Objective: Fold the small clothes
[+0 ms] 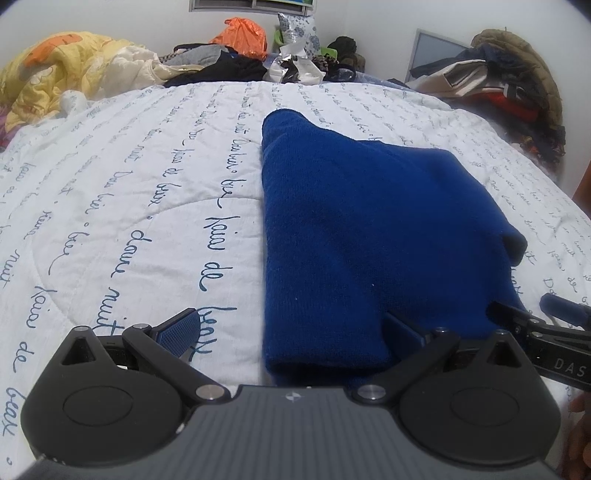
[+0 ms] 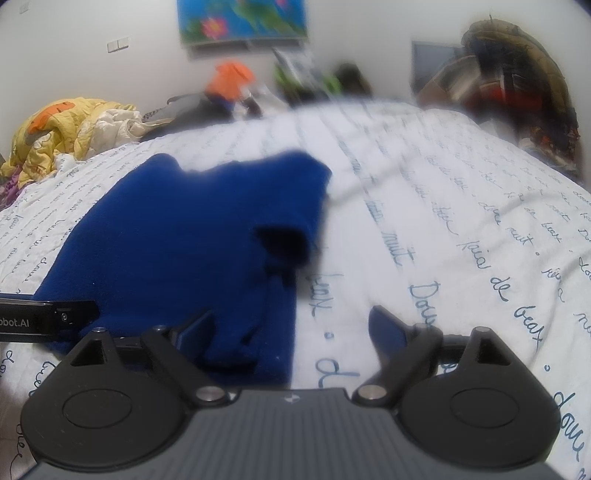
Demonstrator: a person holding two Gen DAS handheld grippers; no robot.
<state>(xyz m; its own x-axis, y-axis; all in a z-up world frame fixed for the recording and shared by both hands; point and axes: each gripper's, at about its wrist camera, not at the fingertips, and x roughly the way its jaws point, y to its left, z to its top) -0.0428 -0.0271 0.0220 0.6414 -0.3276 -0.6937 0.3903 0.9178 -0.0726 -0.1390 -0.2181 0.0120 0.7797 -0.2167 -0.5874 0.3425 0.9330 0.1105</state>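
Observation:
A dark blue knit garment (image 1: 362,229) lies folded into a long shape on the white quilt (image 1: 129,206) printed with blue script. My left gripper (image 1: 291,328) is open wide at the garment's near left corner, its left finger over bare quilt and its right finger over the blue cloth. In the right wrist view the garment (image 2: 177,240) fills the left half, slightly blurred. My right gripper (image 2: 291,328) is open at the near right corner, the left finger over the cloth and the right finger over the quilt (image 2: 443,221). Neither gripper's pads press on the cloth.
A crumpled yellow blanket (image 1: 55,70) lies at the far left of the bed. An orange bag (image 1: 242,37) and loose dark clothes (image 1: 221,68) line the far edge. A heap of coats and bags (image 1: 509,85) rises at the far right. A colourful picture (image 2: 242,18) hangs on the wall.

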